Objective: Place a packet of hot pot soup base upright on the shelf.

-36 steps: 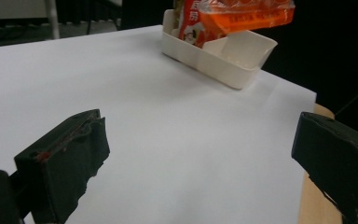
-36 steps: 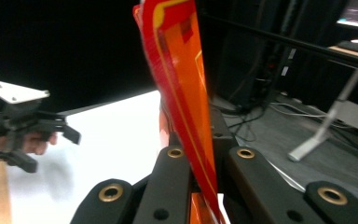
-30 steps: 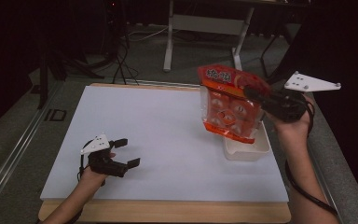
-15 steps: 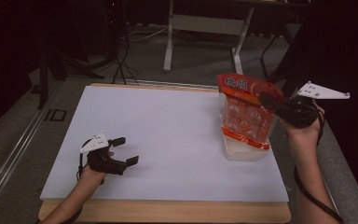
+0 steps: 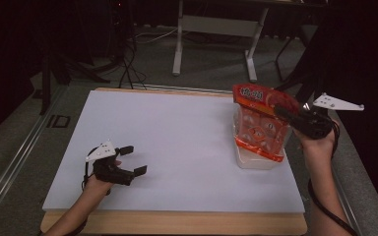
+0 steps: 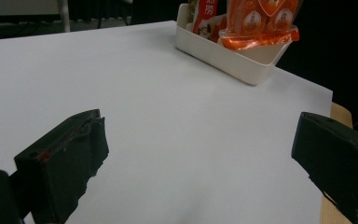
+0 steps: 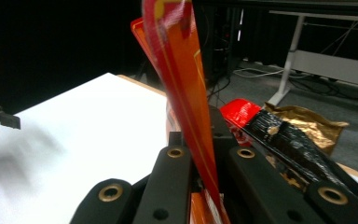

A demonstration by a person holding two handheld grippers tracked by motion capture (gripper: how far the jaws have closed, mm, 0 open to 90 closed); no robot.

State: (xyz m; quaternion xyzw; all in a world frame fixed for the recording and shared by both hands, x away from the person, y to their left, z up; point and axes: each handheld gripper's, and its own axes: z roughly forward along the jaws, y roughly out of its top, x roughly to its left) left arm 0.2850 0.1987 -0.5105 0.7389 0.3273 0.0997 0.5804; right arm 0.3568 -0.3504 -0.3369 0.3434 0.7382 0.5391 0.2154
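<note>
High view: the right gripper [image 5: 281, 112] is pinching the upper edge of an orange snack bag [image 5: 258, 125], and the bag is hanging upright with its lower end inside the white bin [image 5: 261, 161] near the table's right edge. The bag's front is hiding the bin's contents. White characters are showing on the bag's red top band, too small to read. The left gripper [image 5: 134, 160] is resting low over the white table [image 5: 177, 142], well apart from the bin, its jaws spread with nothing between them.

Left gripper view: the two black jaws are standing wide apart over bare table. The white bin [image 6: 223, 49] is sitting far off, with the snack bag [image 6: 256, 28] hanging into it, its top cut off by the frame. Another packet [image 6: 207, 18] in the bin is carrying print too small to read.

Right gripper view: the jaws are pressing together on the snack bag [image 7: 186, 88], seen edge-on, so its print is unreadable. A red and black packet [image 7: 270, 128] and a gold packet [image 7: 307, 121] are lying beyond, partly hidden by the jaws.
</note>
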